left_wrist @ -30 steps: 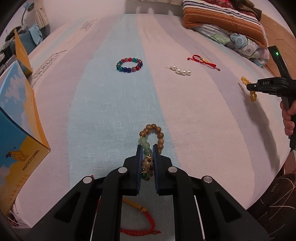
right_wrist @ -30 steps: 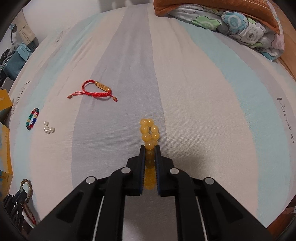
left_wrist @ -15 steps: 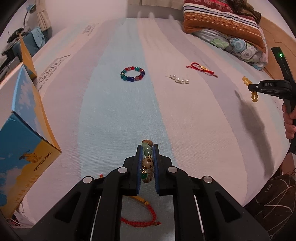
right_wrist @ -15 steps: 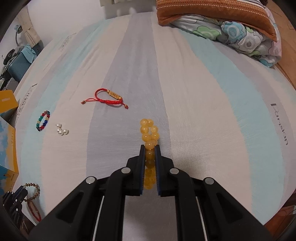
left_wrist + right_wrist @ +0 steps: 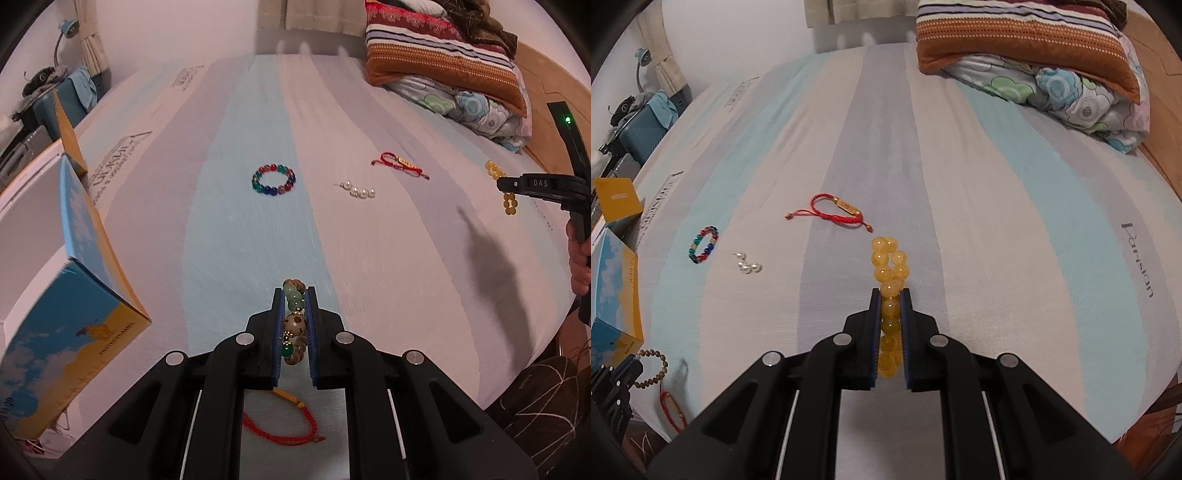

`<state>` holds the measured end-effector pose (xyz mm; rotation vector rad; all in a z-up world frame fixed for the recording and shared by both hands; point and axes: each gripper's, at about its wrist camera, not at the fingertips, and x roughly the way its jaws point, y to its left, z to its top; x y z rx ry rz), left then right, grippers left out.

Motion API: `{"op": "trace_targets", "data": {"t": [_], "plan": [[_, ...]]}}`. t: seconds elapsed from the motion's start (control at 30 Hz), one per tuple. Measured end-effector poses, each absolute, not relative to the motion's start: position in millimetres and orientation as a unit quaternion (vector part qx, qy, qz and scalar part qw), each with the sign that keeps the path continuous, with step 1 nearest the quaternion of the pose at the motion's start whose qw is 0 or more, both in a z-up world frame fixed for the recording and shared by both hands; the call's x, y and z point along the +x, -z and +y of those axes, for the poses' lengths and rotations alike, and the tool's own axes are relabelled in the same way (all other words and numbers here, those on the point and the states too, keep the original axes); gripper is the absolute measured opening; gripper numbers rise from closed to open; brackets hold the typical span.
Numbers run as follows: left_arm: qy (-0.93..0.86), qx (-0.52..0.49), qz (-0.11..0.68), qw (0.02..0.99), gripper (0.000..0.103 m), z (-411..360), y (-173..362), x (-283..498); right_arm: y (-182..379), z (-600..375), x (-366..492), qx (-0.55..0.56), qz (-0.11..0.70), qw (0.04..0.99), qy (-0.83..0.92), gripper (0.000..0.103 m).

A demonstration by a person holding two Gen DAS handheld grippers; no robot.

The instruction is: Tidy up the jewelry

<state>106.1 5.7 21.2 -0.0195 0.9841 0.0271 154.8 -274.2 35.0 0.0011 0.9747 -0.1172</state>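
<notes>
Though lifted clear, yellow bead bracelet (image 5: 888, 291) between right gripper (image 5: 890, 295) fingers (image 5: 874, 325).

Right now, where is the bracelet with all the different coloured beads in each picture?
Left wrist view: the colourful bead bracelet lies near the middle, on the pale blue stripe, left of the pearls.
Right wrist view: the same bracelet lies far left, near the blue and yellow box, again left of the pearls.
Shared landmark: the red cord bracelet with a gold tube, lying beyond the pearls in both.
</notes>
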Motion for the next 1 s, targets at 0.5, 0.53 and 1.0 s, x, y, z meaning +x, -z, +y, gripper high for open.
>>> {"op": "trace_targets", "data": {"t": [0.5,0.53,1.0], "plan": [[-0.022,-0.021,0.443,0.896,0.010,32.3,-55.7,90.4,-64.8,-221.9,138.0,-0.022,0.445,0.894,0.036,0.009],[-0.024,-0.023,0.442,0.896,0.010,34.3,-57.5,89.4,-65.9,-218.1,137.2,-0.023,0.444,0.895,0.034,0.009],[-0.054,-0.039,0.415,0.907,0.010,81.9,-90.9,69.0,-91.1,-140.3,126.7,-0.044,0.422,0.906,-0.016,0.009]]}}
